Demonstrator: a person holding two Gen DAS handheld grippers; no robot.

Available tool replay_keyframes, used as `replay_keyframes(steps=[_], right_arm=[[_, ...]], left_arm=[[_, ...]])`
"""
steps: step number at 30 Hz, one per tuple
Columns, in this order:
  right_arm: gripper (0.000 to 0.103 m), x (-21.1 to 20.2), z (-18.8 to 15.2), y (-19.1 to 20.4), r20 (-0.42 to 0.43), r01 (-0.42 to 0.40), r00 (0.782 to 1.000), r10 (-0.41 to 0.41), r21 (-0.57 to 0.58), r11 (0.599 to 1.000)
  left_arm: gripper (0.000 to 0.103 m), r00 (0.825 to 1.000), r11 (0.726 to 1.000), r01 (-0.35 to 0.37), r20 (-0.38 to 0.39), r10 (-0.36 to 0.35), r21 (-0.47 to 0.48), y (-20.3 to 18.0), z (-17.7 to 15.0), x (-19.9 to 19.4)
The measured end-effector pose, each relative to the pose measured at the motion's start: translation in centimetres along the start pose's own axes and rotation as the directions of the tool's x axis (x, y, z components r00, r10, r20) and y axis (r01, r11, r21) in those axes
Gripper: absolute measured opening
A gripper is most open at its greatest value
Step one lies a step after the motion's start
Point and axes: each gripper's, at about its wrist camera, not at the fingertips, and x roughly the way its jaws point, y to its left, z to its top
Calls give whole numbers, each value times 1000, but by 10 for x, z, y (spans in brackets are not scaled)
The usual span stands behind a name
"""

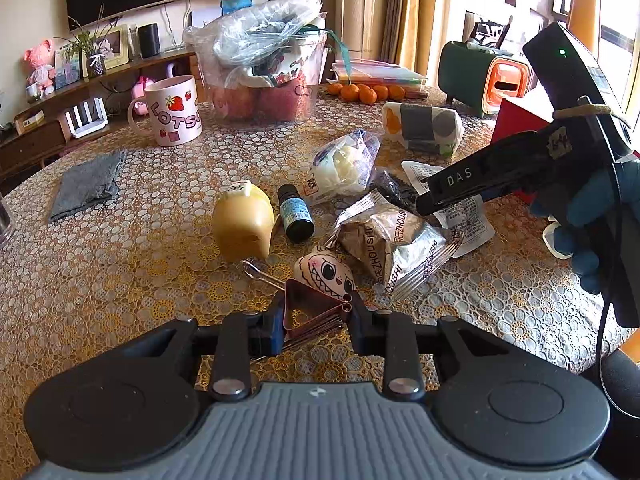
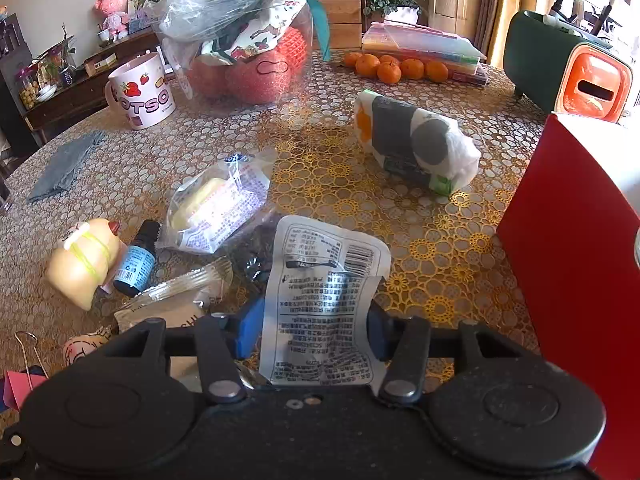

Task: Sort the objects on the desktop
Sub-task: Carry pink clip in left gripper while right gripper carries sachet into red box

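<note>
Left tool [image 1: 316, 322] pinching copper binder clip [image 1: 316, 312] — right tool [image 2: 316, 330] spread around white packet [image 2: 324, 304]

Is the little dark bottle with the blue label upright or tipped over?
Upright. The dark bottle stands on its base on the table, black cap on top, beside the yellow container; the right wrist view shows the same.

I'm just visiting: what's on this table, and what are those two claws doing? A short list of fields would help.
surface: table with a lace cloth
left gripper: shut on a copper binder clip
right gripper: jaws either side of a white printed packet; grip unclear
near the clip: painted egg toy, silver snack pack
further back: strawberry mug, oranges
</note>
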Motion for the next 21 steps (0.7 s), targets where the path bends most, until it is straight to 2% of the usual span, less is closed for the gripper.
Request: replay_keyframes(steps=[12,21], right_arm=[[52,-59,-15,-39,50,-37,998,34,57,998],[52,-123,-28,-58,101,-101,990,98,24,995]], left_arm=[[29,999,999,13,35,-15,37,-31,17,-23],[29,997,998,22,68,-26,59,-67,35,-45]])
